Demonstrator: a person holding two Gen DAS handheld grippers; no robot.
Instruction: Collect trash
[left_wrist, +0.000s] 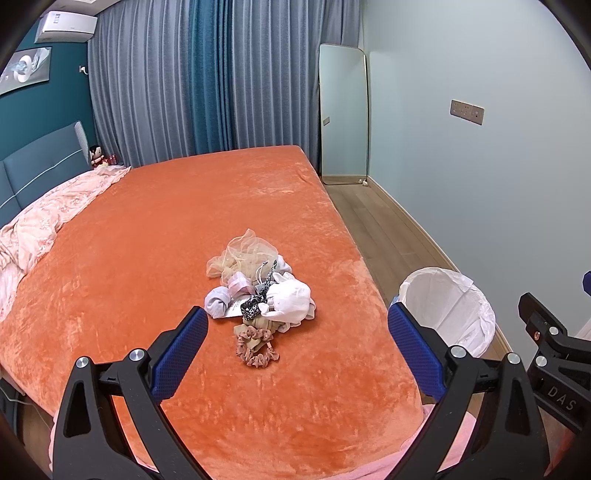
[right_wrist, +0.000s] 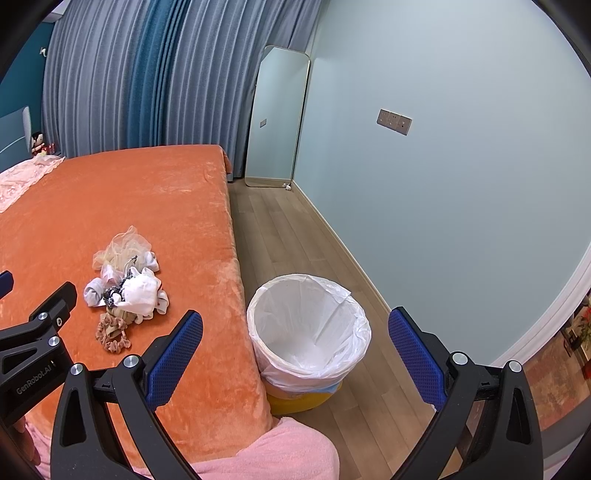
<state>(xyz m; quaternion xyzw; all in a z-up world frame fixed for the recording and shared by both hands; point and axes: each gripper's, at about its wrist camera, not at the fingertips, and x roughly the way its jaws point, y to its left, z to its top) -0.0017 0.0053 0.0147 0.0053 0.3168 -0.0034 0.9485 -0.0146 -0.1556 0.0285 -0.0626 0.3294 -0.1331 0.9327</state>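
Left wrist view: a small heap of soft odds and ends (left_wrist: 258, 291) lies on the orange bed (left_wrist: 147, 229), near its right edge, with the left gripper (left_wrist: 295, 345) hanging above it, jaws spread wide and empty. On the floor just beside that edge stands the trash bin (right_wrist: 308, 325), lined with a white bag and seemingly bare inside; the right gripper (right_wrist: 295, 347) hovers over it, likewise wide apart and holding nothing. The heap looks light and limp: a wad of white cloth (left_wrist: 290, 301), a beige mesh pouch (left_wrist: 242, 256), a pink scrunchie (left_wrist: 256, 349) and a leopard-print band (left_wrist: 253, 305), loosely tangled. Nothing appears fragile or slippery. A pinch on the bunched white cloth or across the scrunchie's ruffled ring should hold best, though neighbouring pieces may drag along.
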